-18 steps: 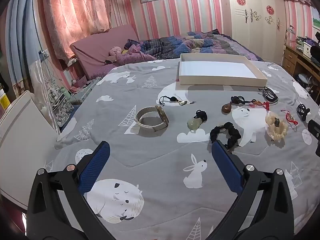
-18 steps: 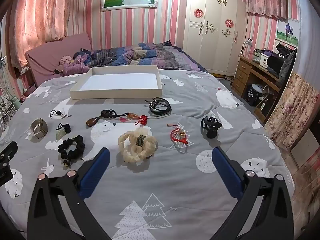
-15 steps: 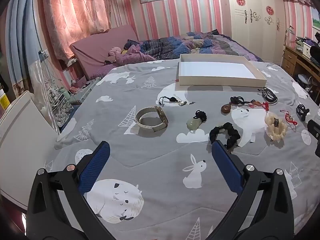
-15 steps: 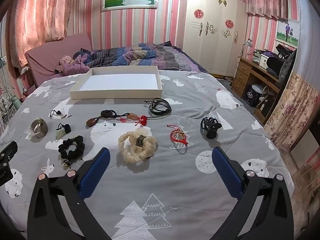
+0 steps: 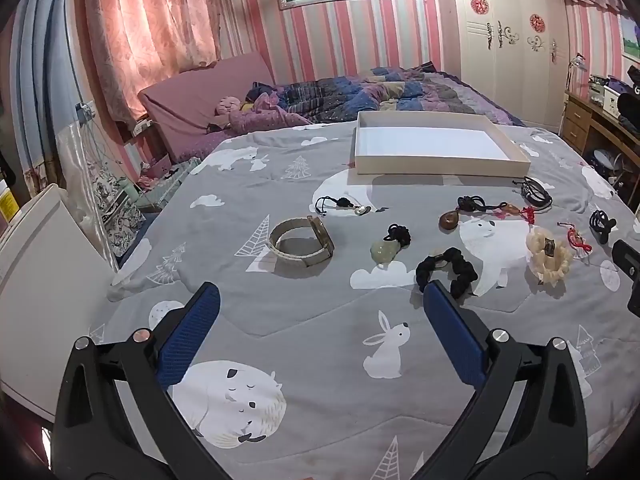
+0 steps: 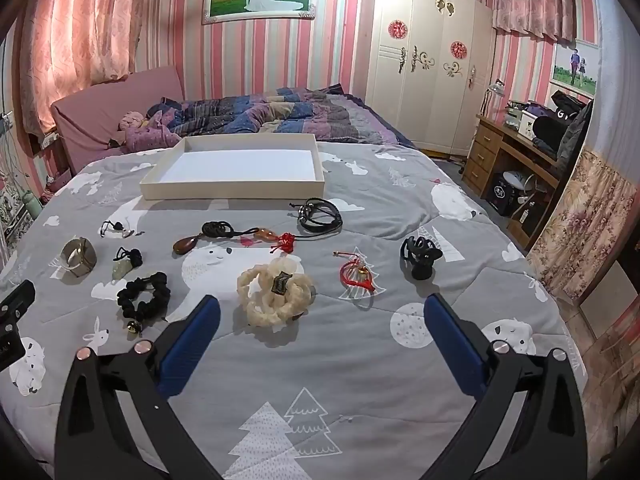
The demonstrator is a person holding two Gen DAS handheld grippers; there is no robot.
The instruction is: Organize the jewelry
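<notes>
Several jewelry pieces lie on a grey bedspread in front of an empty white tray (image 5: 436, 168) (image 6: 232, 190). Among them are a beige watch band (image 5: 301, 241) (image 6: 79, 257), a jade pendant (image 5: 384, 249), a black bead bracelet (image 5: 446, 270) (image 6: 143, 296), a cream bracelet (image 6: 274, 293) (image 5: 549, 255), a red cord charm (image 6: 356, 273), a black hair claw (image 6: 420, 257) and a brown pendant necklace (image 6: 224, 236). My left gripper (image 5: 320, 312) is open and empty, short of the watch band. My right gripper (image 6: 320, 320) is open and empty, near the cream bracelet.
A rumpled quilt (image 6: 260, 114) and pink headboard cushion (image 5: 208, 92) lie beyond the tray. A white wardrobe (image 6: 428, 60) and a wooden desk (image 6: 516, 152) stand on the right. A white appliance (image 5: 40, 280) stands left of the bed.
Both views have shifted only very slightly. Both grippers stay open and no piece has moved.
</notes>
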